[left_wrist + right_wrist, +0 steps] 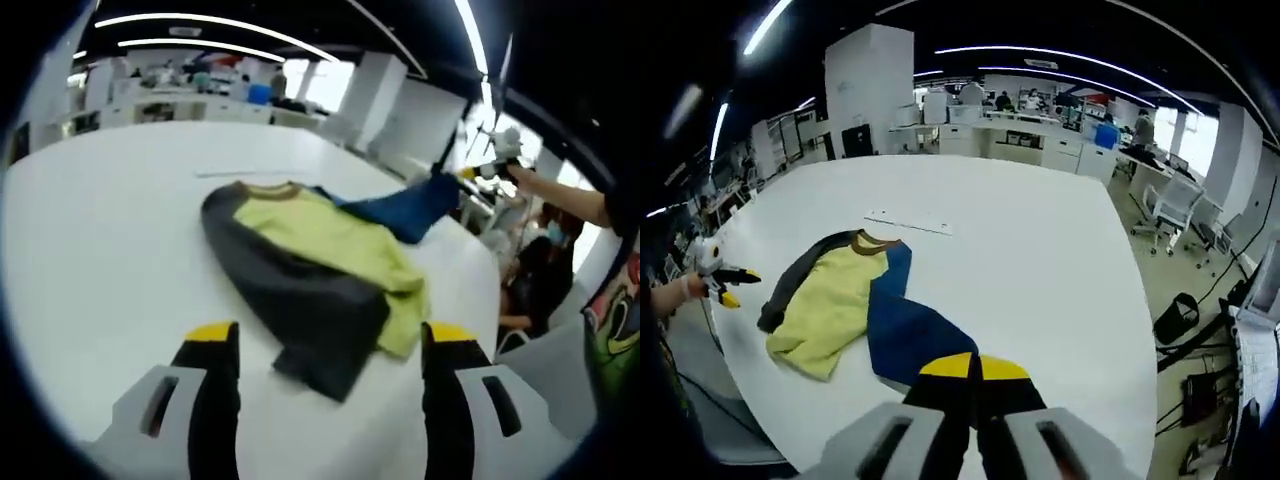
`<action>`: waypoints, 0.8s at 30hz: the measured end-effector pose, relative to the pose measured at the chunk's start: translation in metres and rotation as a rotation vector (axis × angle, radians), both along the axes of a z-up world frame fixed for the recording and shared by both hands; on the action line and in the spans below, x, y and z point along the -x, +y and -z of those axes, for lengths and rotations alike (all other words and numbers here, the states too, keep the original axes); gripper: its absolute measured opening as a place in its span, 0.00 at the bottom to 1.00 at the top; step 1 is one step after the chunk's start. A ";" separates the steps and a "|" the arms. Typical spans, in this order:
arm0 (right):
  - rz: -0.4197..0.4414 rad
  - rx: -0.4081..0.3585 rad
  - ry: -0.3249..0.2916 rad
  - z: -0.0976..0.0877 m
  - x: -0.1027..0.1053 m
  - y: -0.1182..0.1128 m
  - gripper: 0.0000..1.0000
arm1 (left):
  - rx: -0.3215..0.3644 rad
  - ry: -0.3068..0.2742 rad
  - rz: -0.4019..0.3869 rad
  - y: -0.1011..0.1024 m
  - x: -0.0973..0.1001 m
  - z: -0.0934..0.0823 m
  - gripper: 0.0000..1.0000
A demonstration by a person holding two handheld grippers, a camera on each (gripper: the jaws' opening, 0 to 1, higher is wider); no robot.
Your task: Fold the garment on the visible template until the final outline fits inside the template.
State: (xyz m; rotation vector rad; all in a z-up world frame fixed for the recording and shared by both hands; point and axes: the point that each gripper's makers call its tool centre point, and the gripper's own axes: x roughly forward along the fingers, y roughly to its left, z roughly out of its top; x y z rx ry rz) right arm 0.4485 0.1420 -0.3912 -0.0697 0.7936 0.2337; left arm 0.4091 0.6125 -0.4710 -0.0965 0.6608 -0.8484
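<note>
A garment lies on the white table (110,250), with a yellow-green body (330,235), a dark grey sleeve (300,300) and a brown collar (268,189). My left gripper (330,335) stands open just before the grey sleeve's near end, one jaw to each side. The blue sleeve (905,335) runs from the collar (873,243) to my right gripper (975,368), which is shut on its end. In the left gripper view the blue sleeve (405,208) rises off the table toward the right gripper (482,170). The left gripper (728,275) is at the table's left edge.
A thin pale strip (908,222) lies on the table behind the collar. The table's rounded edge (1135,330) is close on the right, with office chairs (1175,205) and a black bin (1178,316) beyond. Desks and people fill the background.
</note>
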 end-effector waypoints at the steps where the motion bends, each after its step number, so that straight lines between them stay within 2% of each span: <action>1: 0.015 0.004 0.002 0.003 -0.001 -0.006 0.00 | 0.001 0.002 -0.001 0.000 -0.001 0.000 0.70; 4: 0.039 0.002 0.009 0.014 -0.004 -0.027 0.00 | -0.001 0.008 -0.002 0.000 -0.002 0.002 0.70; 5: 0.057 0.034 0.023 0.019 -0.003 -0.038 0.00 | -0.002 0.011 -0.003 0.000 -0.002 0.003 0.70; 9: 0.117 0.014 0.021 0.027 -0.013 -0.063 0.00 | -0.008 0.024 -0.006 0.001 0.000 0.007 0.70; 14: 0.172 0.024 0.058 0.044 -0.026 -0.094 0.00 | -0.009 0.034 -0.017 0.001 -0.001 0.009 0.70; 18: 0.214 0.032 0.089 0.057 -0.033 -0.114 0.00 | -0.010 0.040 -0.021 0.001 -0.003 0.010 0.69; 21: 0.244 0.046 0.145 0.073 -0.031 -0.128 0.00 | -0.009 0.044 -0.032 0.003 -0.005 0.011 0.70; 24: 0.263 0.040 0.161 0.084 -0.031 -0.134 0.00 | -0.010 0.049 -0.042 0.004 -0.006 0.012 0.69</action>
